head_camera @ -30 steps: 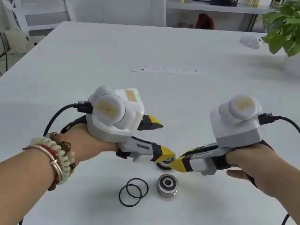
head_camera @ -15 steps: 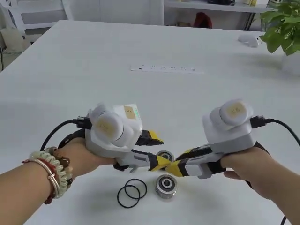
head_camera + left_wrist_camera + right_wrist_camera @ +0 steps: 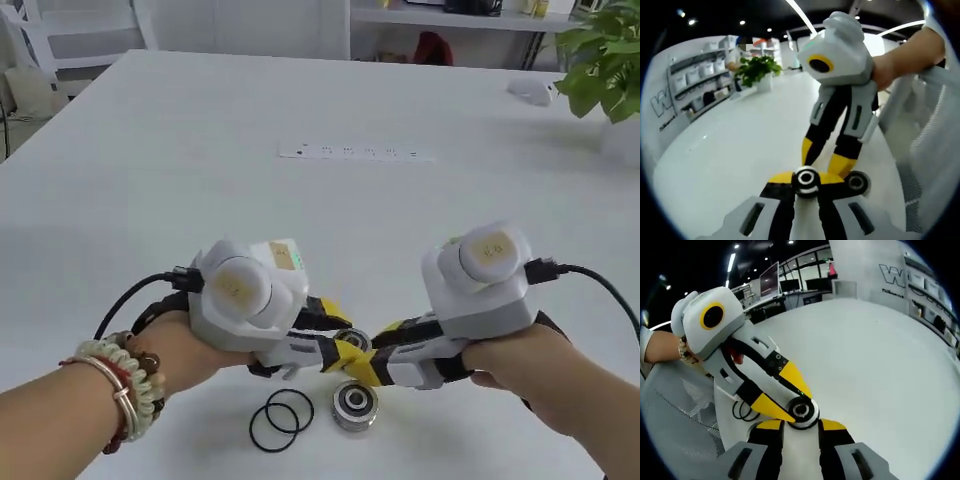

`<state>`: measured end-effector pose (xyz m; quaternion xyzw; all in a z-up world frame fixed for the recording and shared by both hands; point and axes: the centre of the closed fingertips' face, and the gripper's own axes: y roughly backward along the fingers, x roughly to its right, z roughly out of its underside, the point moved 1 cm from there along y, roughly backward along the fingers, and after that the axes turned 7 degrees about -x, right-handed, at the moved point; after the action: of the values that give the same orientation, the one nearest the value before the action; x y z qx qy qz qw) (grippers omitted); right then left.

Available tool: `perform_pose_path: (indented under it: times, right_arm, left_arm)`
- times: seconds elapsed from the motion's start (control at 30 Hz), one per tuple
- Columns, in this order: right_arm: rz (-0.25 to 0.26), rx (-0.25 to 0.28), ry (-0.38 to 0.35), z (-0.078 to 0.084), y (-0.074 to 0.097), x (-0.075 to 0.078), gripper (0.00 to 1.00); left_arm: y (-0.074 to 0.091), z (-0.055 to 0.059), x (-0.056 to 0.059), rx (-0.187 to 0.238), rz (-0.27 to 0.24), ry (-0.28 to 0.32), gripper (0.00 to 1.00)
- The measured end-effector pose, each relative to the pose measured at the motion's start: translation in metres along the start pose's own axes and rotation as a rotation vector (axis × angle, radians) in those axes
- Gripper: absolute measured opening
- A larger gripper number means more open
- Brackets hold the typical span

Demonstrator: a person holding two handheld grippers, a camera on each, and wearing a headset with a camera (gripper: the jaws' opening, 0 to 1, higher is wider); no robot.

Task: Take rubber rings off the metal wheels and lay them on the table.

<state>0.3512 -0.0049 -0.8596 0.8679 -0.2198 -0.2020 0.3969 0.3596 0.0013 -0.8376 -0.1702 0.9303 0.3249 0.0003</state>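
My left gripper (image 3: 345, 346) is shut on a small metal wheel (image 3: 351, 338) with a dark rubber ring on its rim, held just above the white table (image 3: 300, 230). In the left gripper view the wheel (image 3: 806, 182) sits between my own yellow tips. My right gripper (image 3: 368, 368) faces it tip to tip, its fingers slightly apart at the wheel's edge (image 3: 801, 411). A second metal wheel (image 3: 354, 403) lies on the table right below. To its left, two loose black rubber rings (image 3: 280, 418) lie overlapping.
A white power strip (image 3: 358, 151) lies farther back on the table. A green plant (image 3: 605, 60) stands at the far right corner, with a small white object (image 3: 535, 88) near it. White chairs (image 3: 60, 30) stand beyond the far left edge.
Both hands have dropped lower toward the table. The right gripper's tips have moved left up against the wheel held by the left gripper. The wheel and rings on the table have stayed put.
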Motion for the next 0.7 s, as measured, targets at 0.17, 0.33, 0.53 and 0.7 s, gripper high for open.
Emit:
perform_pose_path:
  times: [0.17, 0.33, 0.53, 0.7]
  right_arm:
    - [0.010, -0.007, 0.020, 0.0008, -0.0007, 0.0009, 0.23]
    - [0.013, -0.003, 0.038, 0.0004, 0.0009, 0.0008, 0.22]
    - [0.017, -0.010, 0.057, 0.0019, 0.0019, 0.0012, 0.20]
    - [0.017, -0.013, 0.065, 0.0022, 0.0027, 0.0010, 0.19]
  left_arm:
    - [-0.0011, 0.0004, 0.0010, -0.005, 0.001, -0.005, 0.13]
    - [-0.0011, 0.0005, 0.0002, -0.003, -0.006, -0.010, 0.12]
    - [-0.0004, 0.0010, 0.0001, 0.001, -0.005, -0.004, 0.12]
    - [0.0000, 0.0012, 0.0000, 0.004, -0.005, 0.002, 0.12]
